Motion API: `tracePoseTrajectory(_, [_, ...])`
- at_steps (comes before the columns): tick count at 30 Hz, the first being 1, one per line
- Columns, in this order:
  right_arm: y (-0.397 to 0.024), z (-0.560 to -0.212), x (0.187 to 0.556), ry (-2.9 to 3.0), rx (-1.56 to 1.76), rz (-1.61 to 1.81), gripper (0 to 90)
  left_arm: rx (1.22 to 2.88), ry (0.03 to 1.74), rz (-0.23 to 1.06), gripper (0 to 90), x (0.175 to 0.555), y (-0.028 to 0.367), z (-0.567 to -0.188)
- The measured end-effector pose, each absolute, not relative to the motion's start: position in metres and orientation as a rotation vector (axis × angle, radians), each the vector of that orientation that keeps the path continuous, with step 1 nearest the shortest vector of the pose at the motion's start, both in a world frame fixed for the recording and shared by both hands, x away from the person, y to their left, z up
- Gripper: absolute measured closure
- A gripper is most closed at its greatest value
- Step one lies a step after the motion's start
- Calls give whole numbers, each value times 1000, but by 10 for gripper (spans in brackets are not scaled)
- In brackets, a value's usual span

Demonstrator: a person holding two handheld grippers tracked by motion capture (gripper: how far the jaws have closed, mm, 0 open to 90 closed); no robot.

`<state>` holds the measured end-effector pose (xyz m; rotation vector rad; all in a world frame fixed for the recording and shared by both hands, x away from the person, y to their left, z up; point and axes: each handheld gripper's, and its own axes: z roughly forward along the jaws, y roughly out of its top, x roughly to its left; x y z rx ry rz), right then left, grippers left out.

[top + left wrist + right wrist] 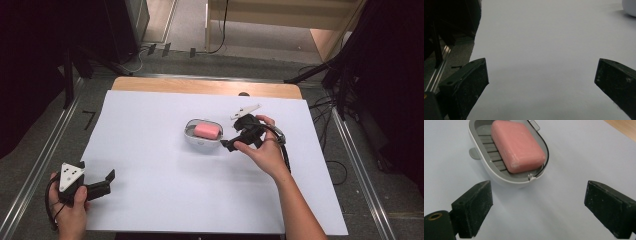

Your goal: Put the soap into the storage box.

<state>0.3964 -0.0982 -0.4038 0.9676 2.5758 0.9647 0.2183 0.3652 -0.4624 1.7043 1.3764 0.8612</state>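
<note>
Pink soap [517, 146] in soap dish [477, 143] just ahead of right hand-held gripper [537, 207] — jaws released, empty; long axis oblique; left hand-held gripper [541, 82] released, well apart.

— Where are my hands?
— My left gripper [111, 176] rests at the near left, jaws spread wide, nothing between them.
— And the right?
— My right gripper [226, 143] reaches leftward at centre, jaws wide, gripping nothing.

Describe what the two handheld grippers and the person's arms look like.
Both grippers are black with two blocky, scuffed jaws. The left gripper carries a grey three-cornered plate with dark dots; the right gripper has a similar pale plate and a black cable looping by the wrist. The forearms are bare, with no sleeves.
</note>
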Motion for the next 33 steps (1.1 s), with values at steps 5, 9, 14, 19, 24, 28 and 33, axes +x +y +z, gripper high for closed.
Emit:
tracePoseTrajectory(5, [-111,-409,389,2546,1019,952,32,1706,1378,863,0,218,365,-462])
tracePoseTrajectory(9, [-119,-411,385,2532,1043,942,30,1708,1379,864,0,218,365,-462])
tracePoseTrajectory(14, [-131,-415,380,2507,1083,943,30,1708,1378,865,0,218,365,-462])
tracePoseTrajectory(19, [-146,-421,374,2482,1114,952,30,1708,1381,864,0,219,365,-462])
tracePoseTrajectory(24, [-158,-425,368,2463,1157,955,30,1709,1381,864,0,219,365,-463])
tracePoseTrajectory(28, [-166,-428,364,2455,1177,954,30,1709,1381,863,0,219,365,-462])
tracePoseTrajectory(33, [-182,-431,356,2422,1214,975,30,1706,1381,863,0,219,364,-463])
